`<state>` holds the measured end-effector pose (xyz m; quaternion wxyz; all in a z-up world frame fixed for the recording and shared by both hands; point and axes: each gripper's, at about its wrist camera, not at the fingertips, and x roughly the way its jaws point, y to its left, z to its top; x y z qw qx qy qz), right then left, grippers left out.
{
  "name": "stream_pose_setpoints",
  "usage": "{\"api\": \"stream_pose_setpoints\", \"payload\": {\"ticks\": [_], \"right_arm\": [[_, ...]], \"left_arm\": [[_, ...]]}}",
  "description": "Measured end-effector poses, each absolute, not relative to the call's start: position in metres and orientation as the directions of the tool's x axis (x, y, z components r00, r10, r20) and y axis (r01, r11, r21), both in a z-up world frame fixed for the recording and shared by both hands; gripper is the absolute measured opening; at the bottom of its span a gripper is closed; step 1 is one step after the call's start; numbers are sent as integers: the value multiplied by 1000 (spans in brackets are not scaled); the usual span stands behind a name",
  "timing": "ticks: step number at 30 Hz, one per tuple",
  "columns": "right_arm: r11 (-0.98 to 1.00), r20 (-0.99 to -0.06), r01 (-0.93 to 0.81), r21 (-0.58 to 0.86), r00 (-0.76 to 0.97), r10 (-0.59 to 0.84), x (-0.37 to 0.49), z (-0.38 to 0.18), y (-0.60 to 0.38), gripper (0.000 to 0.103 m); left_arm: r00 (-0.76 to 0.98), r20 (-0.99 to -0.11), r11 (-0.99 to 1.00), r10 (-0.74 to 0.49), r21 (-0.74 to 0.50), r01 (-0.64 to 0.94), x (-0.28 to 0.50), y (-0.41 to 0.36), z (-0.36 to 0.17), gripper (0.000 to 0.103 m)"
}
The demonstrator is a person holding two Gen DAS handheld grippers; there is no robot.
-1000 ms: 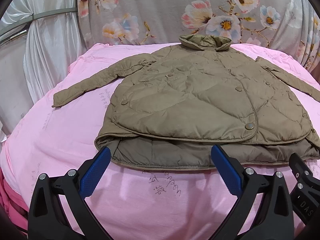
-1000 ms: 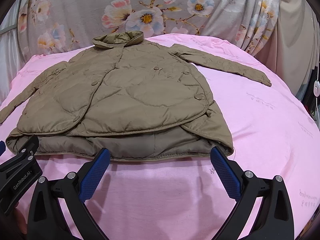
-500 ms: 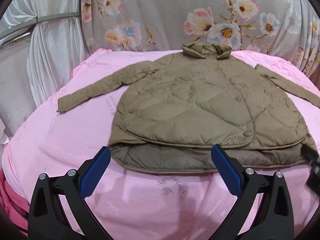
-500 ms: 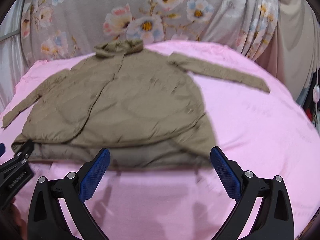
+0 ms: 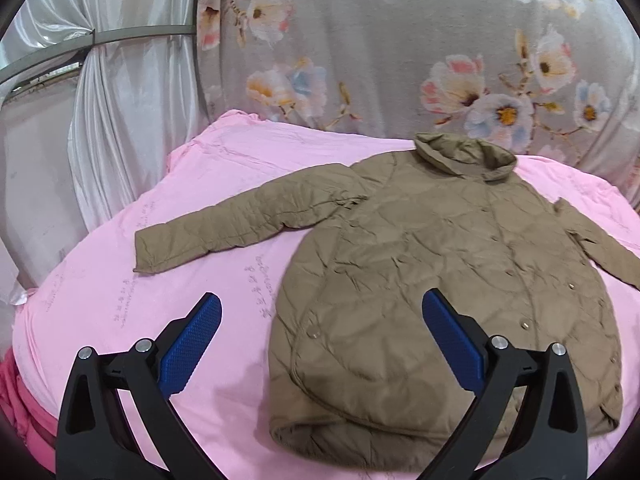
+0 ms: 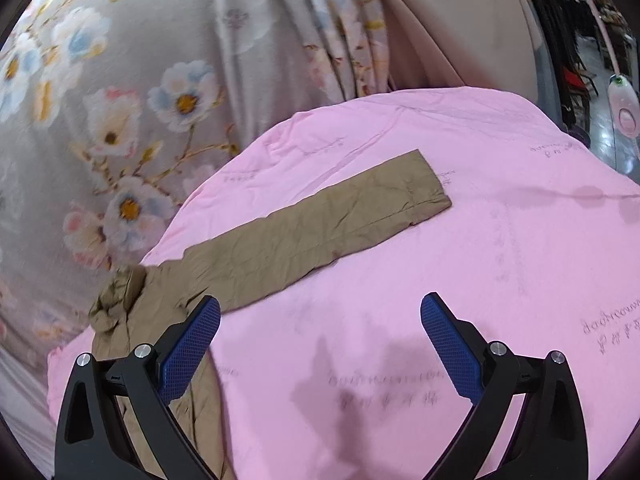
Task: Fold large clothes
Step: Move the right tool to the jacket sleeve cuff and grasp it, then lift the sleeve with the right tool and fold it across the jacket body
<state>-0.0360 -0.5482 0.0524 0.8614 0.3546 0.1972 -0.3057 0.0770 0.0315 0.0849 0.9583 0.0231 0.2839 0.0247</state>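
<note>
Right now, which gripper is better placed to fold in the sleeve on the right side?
Right. The right gripper, jaws open, faces the olive quilted jacket's right sleeve lying flat on the pink sheet. The left gripper faces the other sleeve.

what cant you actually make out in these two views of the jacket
- Left wrist view: the jacket hem's right end sits behind the left claw finger; the far sleeve runs off the right edge, cuff unseen.
- Right wrist view: only one sleeve shows whole; the jacket body is cut by the right claw finger and the frame bottom, and the collar is blurred.
- Print on the pink sheet is too small to read.
</note>
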Motion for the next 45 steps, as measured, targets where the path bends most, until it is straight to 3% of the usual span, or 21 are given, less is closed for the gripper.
{"api": "stream_pose_setpoints", "payload": {"ticks": [11, 20, 24, 26, 28, 31, 40, 45], "right_arm": [[404, -620, 744, 532, 667, -412, 8, 5, -642, 98], [394, -642, 764, 511, 644, -416, 29, -13, -658, 94], [401, -644, 774, 490, 632, -432, 38, -12, -662, 80], [409, -643, 769, 491, 637, -426, 41, -12, -664, 63], [427, -644, 752, 501, 654, -397, 47, -12, -668, 26], [447, -635, 717, 535, 690, -346, 56, -9, -668, 8], [628, -457, 566, 534, 818, -350, 75, 88, -607, 5], [787, -349, 383, 483, 909, -228, 103, 155, -520, 4]], "left_arm": [[798, -586, 989, 142, 121, -87, 129, 19, 66, 98], [764, -626, 986, 153, 147, -77, 147, 6, 45, 98], [759, -633, 985, 157, 158, -72, 150, 5, 39, 98], [754, -636, 983, 165, 166, -74, 150, 5, 37, 98], [745, -646, 983, 168, 169, -76, 151, 6, 33, 98], [727, -665, 983, 170, 166, -78, 153, 9, 28, 98], [711, -686, 986, 155, 147, -73, 149, 20, 24, 98], [702, -696, 988, 151, 123, -90, 148, 36, 23, 98]]}}
